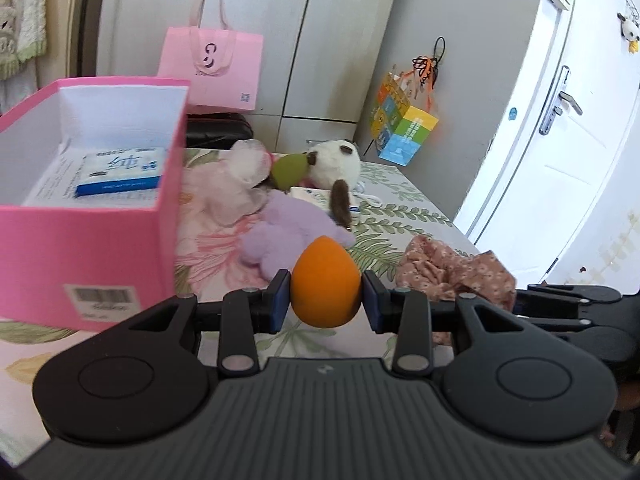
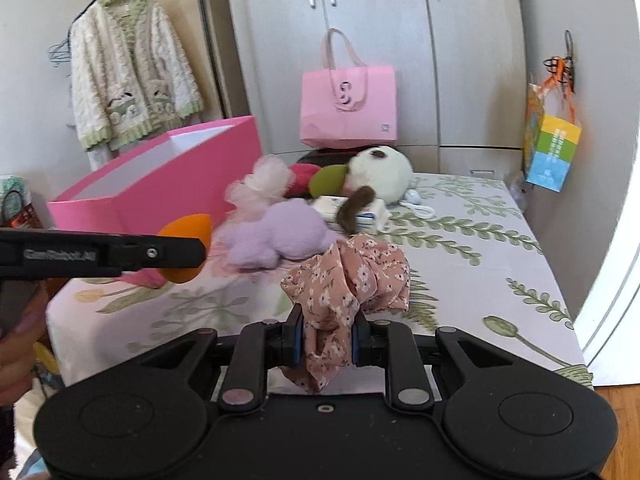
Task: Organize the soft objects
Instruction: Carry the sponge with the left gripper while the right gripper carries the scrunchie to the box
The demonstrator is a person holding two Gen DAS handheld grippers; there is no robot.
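My left gripper (image 1: 326, 300) is shut on an orange egg-shaped sponge (image 1: 325, 280), held above the bed just right of the open pink box (image 1: 92, 240). In the right wrist view that sponge (image 2: 188, 228) shows behind the left gripper's finger. My right gripper (image 2: 327, 340) is shut on a pink floral cloth (image 2: 348, 280), lifted off the bed; the cloth (image 1: 452, 276) also appears at the right of the left wrist view. A purple plush (image 2: 276, 236), a sheer pink mesh puff (image 2: 260, 188), a green sponge (image 2: 328, 180) and a white panda plush (image 2: 380, 172) lie behind.
The pink box holds a blue-and-white packet (image 1: 124, 172). A pink paper bag (image 2: 348, 104) stands at the wardrobe, a colourful bag (image 2: 548, 148) hangs at right. A white packet (image 2: 360, 208) and cable (image 2: 416, 204) lie on the floral bedsheet (image 2: 480, 264). A white door (image 1: 560, 120) is right.
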